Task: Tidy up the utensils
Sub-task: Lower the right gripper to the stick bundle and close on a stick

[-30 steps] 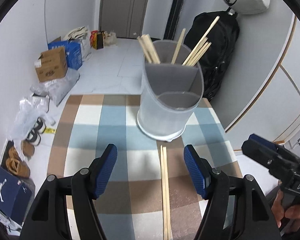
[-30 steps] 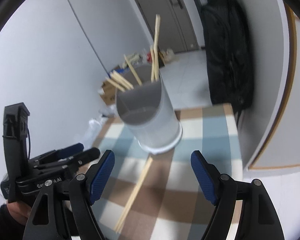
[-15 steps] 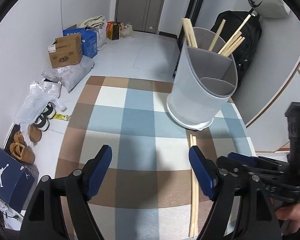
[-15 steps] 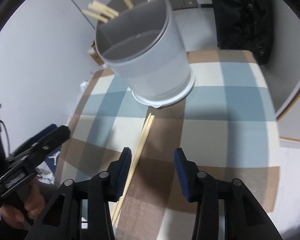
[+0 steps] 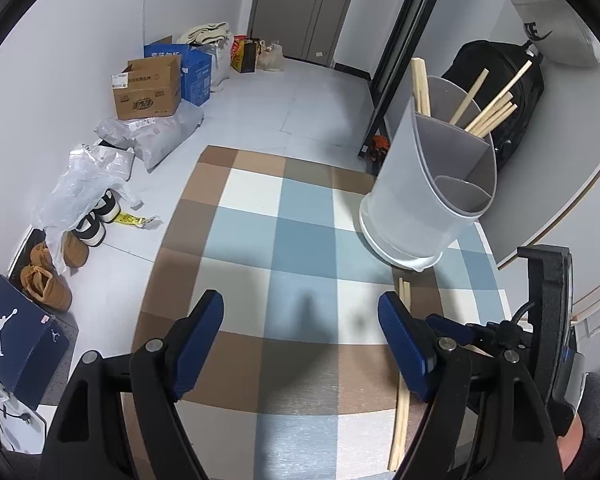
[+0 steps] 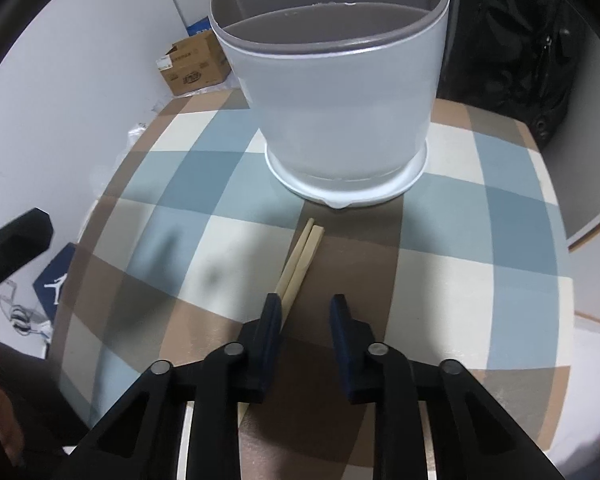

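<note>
Here, the readable marks are few: a white Jumpman figure on the navy shoebox at the near left floor, a dark swoosh on the grey bag at the far right, and print on the cardboard box and the blue box too small for me to read. My left gripper hangs above the checked tablecloth with its blue pads spread wide and nothing between them. My right gripper is low over the cloth, its pads drawn to a narrow gap with only cloth between them; its left pad sits over the pair of chopsticks without gripping them. That pair lies flat on a brown square, side by side and touching, long axis running from near me toward the grey utensil holder, far ends just short of its white base. The holder stands upright at the far right of the table, with more chopsticks leaning in its rear compartments.
</note>
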{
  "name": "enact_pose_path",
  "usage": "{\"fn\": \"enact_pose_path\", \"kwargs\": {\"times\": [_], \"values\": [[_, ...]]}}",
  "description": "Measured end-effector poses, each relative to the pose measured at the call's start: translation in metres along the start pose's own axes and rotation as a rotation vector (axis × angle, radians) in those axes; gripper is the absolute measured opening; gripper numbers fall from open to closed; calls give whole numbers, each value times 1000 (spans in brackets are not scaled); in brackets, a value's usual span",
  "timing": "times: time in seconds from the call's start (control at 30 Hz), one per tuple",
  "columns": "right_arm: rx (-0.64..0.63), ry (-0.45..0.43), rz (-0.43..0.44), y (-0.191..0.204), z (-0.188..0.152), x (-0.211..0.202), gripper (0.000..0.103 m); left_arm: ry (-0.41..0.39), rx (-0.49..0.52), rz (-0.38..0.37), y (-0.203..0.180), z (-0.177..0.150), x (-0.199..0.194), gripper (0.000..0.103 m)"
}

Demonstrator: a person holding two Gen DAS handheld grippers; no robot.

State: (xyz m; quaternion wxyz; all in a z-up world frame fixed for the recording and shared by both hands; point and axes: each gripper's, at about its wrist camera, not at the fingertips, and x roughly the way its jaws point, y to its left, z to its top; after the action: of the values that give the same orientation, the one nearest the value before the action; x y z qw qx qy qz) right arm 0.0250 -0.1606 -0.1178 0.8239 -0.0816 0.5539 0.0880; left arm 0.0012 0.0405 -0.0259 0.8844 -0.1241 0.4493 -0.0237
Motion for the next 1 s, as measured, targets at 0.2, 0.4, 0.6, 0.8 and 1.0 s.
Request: {"fn": "enact_pose_path", "kwargs": {"times": [0.2,0.4,0.6,0.8,1.0], "values": [[6,15,-11,-7,1,-2,10,17,2,-11,1,-1,2,76],[39,9,19,-9,4,-5,10,15,11,-20,-1,-1,0,76],[8,29,27,0,7,-1,10,18,5,-23,0,-1,-1,76],[-16,22,-33,4,13,4,10,21,-2,-23,1,1,-1,76],[-25,37,-63,1,15,9,7,26,-7,-25,2,2,0,76]]}}
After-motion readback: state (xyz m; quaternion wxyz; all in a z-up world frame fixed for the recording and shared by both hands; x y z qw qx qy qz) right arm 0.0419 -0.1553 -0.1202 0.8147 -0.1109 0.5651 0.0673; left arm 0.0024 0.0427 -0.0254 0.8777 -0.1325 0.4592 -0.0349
